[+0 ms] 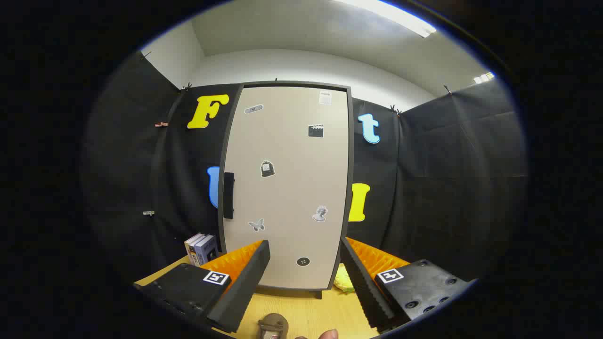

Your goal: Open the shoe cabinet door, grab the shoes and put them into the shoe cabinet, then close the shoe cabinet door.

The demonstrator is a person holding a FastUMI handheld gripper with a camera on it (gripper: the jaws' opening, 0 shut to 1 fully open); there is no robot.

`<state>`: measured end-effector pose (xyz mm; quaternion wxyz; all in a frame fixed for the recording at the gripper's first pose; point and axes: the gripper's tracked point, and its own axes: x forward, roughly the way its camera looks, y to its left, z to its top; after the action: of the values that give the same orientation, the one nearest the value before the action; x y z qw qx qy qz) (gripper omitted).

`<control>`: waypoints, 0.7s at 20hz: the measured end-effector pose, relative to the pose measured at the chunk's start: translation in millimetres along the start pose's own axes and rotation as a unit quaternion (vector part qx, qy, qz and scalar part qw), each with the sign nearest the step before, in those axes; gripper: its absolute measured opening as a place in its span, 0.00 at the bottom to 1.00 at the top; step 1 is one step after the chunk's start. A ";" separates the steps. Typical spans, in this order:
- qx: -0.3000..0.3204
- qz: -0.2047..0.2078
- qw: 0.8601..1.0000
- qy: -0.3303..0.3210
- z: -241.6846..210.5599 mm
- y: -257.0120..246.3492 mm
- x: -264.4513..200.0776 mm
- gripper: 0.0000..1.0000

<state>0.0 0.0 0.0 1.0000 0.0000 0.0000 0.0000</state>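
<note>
Black cloth walls (447, 179) on three sides, clipped along the top edge. White upper wall (292, 66) and ceiling above, with a lit strip lamp (391, 16). Pale wooden table top (311, 313) below. Small stack of books (201, 248) standing at the left cloth.

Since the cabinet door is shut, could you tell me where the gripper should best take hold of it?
Probably at the black handle, a vertical bar on the left edge of the door, about mid-height. Come straight in from the front, with the open gripper turned so one finger passes each side of the bar, then pull. The door face is flat, with only stickers, so nothing else offers a hold.
</note>
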 end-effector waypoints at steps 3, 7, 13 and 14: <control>-0.004 -0.003 1.000 0.002 -1.2 0.0 -0.9 0.98; -0.005 -0.010 1.000 0.002 -0.2 -4.9 -1.8 0.98; -0.003 -0.019 1.000 -0.001 2.5 -11.3 -2.6 0.98; -0.002 -0.019 1.000 0.000 2.3 -11.2 -3.0 0.98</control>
<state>-3.0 -11.2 2.3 0.9998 -0.0019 -0.0003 -0.0189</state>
